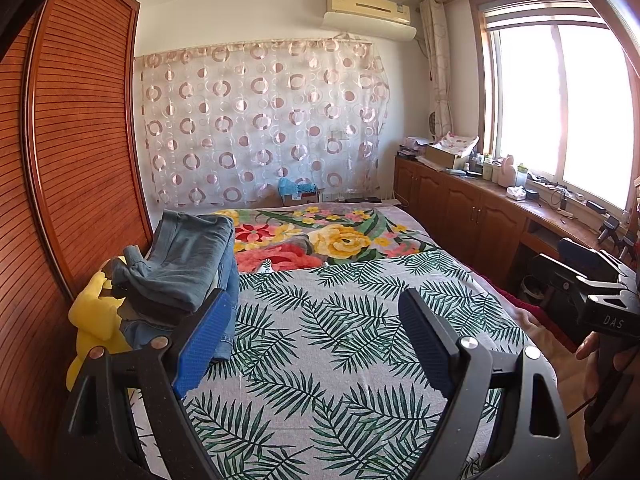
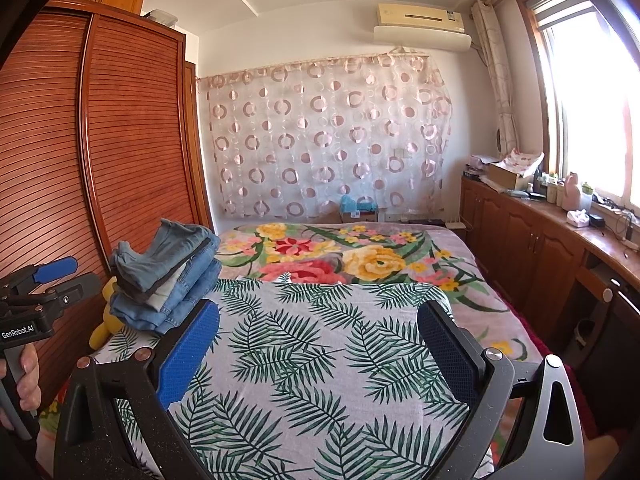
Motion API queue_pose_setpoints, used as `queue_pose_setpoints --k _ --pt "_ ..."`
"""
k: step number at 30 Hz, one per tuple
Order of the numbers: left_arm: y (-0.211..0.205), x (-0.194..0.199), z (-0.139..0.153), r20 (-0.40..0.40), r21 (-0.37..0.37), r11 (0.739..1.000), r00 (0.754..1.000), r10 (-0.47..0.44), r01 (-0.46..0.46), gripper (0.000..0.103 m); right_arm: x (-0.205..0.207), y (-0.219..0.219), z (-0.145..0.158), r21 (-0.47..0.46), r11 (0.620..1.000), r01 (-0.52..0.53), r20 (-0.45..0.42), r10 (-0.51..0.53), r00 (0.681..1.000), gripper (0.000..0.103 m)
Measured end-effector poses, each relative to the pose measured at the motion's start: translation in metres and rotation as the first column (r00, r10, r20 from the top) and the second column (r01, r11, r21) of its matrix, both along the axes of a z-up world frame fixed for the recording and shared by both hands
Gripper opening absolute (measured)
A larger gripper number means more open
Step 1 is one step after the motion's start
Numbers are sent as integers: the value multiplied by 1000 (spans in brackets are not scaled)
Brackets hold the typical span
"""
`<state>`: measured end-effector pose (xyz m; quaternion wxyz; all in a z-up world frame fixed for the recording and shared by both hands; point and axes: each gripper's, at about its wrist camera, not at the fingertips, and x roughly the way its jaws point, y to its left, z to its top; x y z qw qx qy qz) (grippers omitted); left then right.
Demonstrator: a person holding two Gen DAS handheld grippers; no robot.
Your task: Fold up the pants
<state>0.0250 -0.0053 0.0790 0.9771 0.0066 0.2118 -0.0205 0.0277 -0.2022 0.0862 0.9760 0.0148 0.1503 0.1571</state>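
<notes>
A stack of folded pants, blue jeans with a grey-blue pair on top, sits at the left edge of the bed by the wardrobe; it also shows in the right wrist view. My left gripper is open and empty, held above the leaf-print sheet just right of the stack. My right gripper is open and empty over the same sheet. The left gripper's body shows at the left of the right wrist view, and the right gripper's body shows at the right of the left wrist view.
A yellow plush toy lies beside the stack, against the wooden wardrobe. A floral blanket covers the far half of the bed. Wooden cabinets with clutter run under the window on the right.
</notes>
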Motion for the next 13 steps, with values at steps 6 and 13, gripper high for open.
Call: queue_pose_setpoints --k 6,13 --pt "0 0 1 0 1 1000 1000 1 -1 86 0 0 -1 2 1000 0 -1 0 1000 100" --pt "0 0 1 0 1 1000 1000 0 0 86 0 -1 -1 3 1000 -1 2 1 1000 100"
